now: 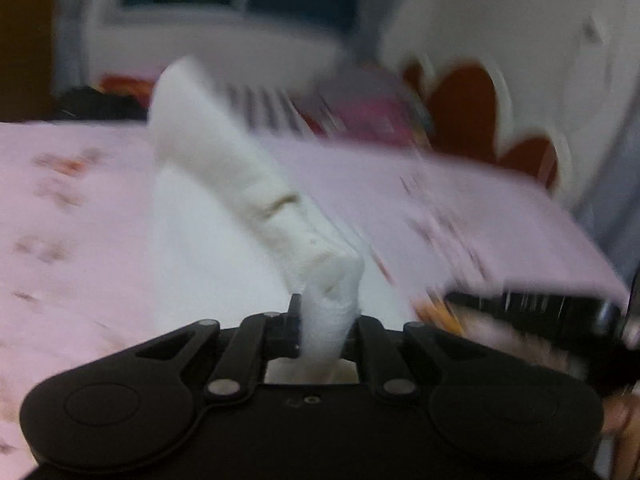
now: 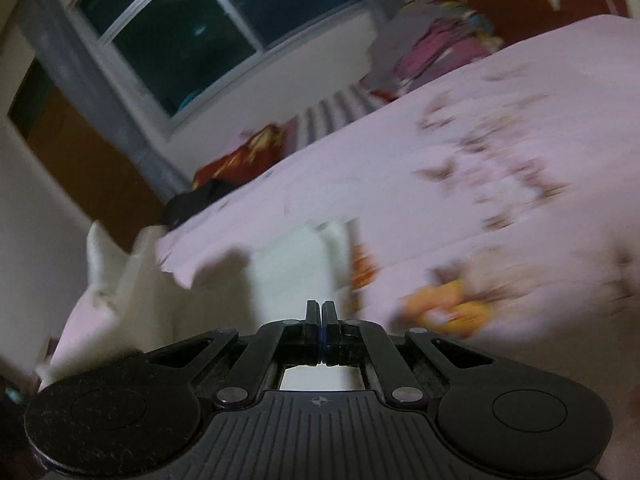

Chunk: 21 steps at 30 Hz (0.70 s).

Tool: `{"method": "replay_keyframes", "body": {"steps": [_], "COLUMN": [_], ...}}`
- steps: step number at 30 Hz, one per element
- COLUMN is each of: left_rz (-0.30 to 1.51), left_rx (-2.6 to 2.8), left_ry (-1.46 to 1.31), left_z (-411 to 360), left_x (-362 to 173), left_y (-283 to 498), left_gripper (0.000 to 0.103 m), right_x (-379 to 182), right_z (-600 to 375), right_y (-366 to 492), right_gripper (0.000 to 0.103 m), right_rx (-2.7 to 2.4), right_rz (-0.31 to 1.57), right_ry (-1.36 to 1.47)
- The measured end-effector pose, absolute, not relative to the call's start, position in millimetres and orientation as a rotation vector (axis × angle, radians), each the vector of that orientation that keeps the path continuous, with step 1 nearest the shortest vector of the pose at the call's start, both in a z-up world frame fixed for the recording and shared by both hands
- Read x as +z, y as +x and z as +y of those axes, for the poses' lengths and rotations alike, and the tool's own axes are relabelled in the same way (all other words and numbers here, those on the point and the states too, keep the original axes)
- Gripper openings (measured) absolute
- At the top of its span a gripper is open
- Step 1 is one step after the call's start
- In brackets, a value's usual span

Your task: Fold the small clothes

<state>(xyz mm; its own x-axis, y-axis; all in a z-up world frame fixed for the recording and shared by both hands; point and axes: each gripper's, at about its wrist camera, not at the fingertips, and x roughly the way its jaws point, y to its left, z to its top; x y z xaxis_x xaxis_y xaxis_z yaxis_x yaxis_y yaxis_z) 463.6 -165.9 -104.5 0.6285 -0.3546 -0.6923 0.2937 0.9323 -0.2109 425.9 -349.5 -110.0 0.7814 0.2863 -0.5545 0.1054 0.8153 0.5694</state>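
In the left wrist view, my left gripper (image 1: 326,312) is shut on a white garment (image 1: 240,168). The cloth rises from the jaws as a thick folded band, lifted above the pink bed sheet (image 1: 80,220). More white cloth hangs below it. In the right wrist view, my right gripper (image 2: 322,312) is shut with its fingers pressed together and nothing between them. The white garment (image 2: 132,280) shows at the left and just ahead of the right gripper, over the bed edge. The right gripper's black body (image 1: 540,304) shows at the right of the left wrist view. Both views are motion-blurred.
The pink patterned sheet (image 2: 440,160) covers the bed. A pile of coloured clothes (image 2: 436,48) and a striped cloth (image 2: 336,112) lie at the far side. A red cloth (image 2: 244,156) and a dark item (image 2: 200,200) lie near the window wall. Orange items (image 2: 452,312) lie on the sheet.
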Motion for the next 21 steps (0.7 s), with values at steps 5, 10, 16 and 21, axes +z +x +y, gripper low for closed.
{"method": "replay_keyframes", "body": {"steps": [5, 10, 16, 21], "left_rz": [0.973, 0.844, 0.849, 0.906], "left_rx": [-0.478, -0.384, -0.247, -0.228], "left_ry": [-0.047, -0.18, -0.216, -0.189], "left_z": [-208, -152, -95, -87], "left_x": [-132, -101, -115, -127], "left_y": [454, 462, 508, 516], "left_gripper": [0.04, 0.04, 0.036, 0.036], "right_x": [-109, -107, -113, -124], "right_z": [-387, -398, -356, -324], "right_y": [416, 409, 435, 457], "right_gripper": [0.078, 0.063, 0.055, 0.054], "right_rx": [0.091, 0.173, 0.316, 0.34], "right_rz": [0.7, 0.667, 0.733, 0.787], "right_ry": [0.649, 0.699, 0.679, 0.658]}}
